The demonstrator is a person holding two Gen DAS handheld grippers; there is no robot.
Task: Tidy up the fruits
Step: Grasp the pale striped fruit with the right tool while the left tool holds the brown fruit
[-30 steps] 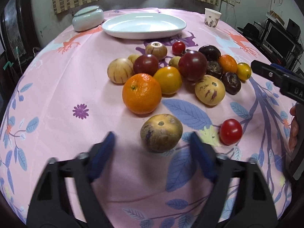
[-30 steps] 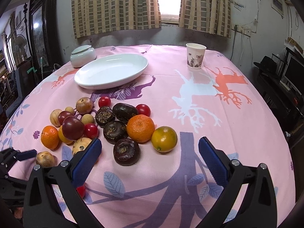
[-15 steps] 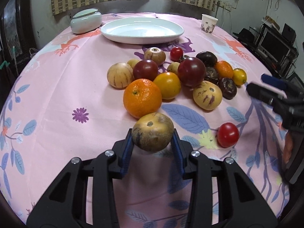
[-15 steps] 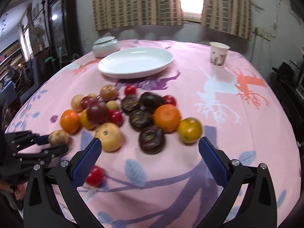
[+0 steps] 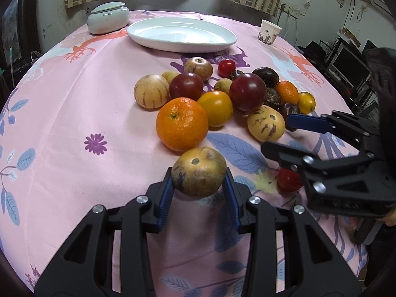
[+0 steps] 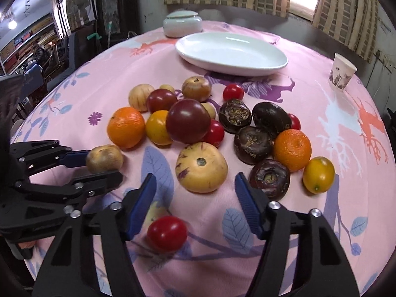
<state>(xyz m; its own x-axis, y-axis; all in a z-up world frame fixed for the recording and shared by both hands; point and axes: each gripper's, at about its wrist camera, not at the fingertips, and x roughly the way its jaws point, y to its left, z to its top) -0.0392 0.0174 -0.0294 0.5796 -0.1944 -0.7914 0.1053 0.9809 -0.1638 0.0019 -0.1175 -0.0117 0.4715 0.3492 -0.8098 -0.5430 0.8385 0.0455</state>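
Left gripper (image 5: 198, 190): clamped on brownish melon (image 5: 198, 171), near the orange (image 5: 182, 123).
Right gripper (image 6: 194, 198): spread wide, yellow melon (image 6: 201, 170) just ahead, red tomato (image 6: 167, 233) below.

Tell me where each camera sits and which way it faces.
Left wrist: rides the left gripper, looking across the fruit pile toward the white plate; its fingers clamp a brownish fruit.
Right wrist: rides the open right gripper, facing a yellow streaked fruit.
Shared: plate, pile, each other's gripper.
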